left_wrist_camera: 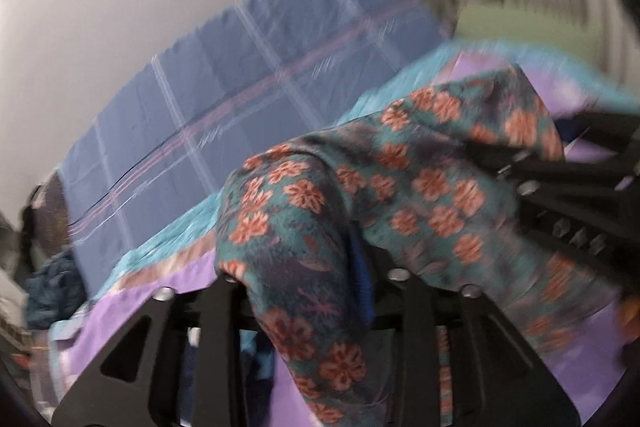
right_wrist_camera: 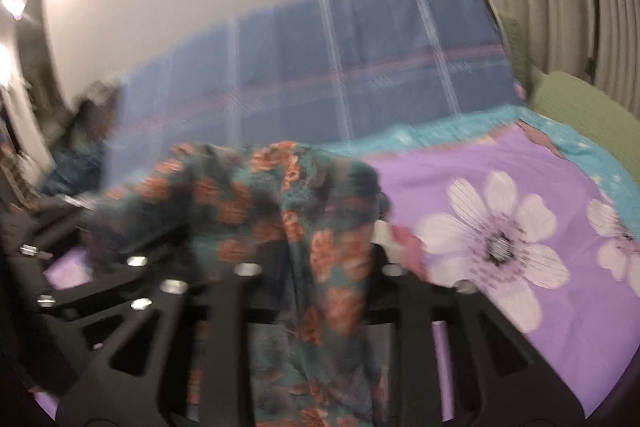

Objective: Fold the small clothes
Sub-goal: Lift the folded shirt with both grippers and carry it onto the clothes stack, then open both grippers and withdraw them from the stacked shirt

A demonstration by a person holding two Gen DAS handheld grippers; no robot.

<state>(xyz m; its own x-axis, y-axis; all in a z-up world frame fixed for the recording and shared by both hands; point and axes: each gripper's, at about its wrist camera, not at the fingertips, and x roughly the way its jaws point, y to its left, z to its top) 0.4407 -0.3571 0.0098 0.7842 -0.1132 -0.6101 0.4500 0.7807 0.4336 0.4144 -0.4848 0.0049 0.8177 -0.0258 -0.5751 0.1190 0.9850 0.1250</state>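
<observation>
A teal garment with orange flowers [left_wrist_camera: 404, 195] hangs lifted above the bed, stretched between both grippers. My left gripper [left_wrist_camera: 316, 267] is shut on one edge of it; the cloth drapes over the jaws and hides the fingertips. The right gripper's black frame [left_wrist_camera: 568, 183] shows at the right of the left wrist view, holding the other end. In the right wrist view the same garment [right_wrist_camera: 288, 211] bunches over my right gripper [right_wrist_camera: 316, 259], shut on it, with cloth hanging down between the fingers. The left gripper [right_wrist_camera: 76, 267] shows at the left there.
The bed has a purple sheet with white flowers [right_wrist_camera: 500, 227] and a teal border. A blue checked cloth [left_wrist_camera: 240, 99] covers the headboard behind. A green pillow [right_wrist_camera: 580, 115] lies at the far right by ribbed curtains. Dark clothes [left_wrist_camera: 52, 287] are piled at the left.
</observation>
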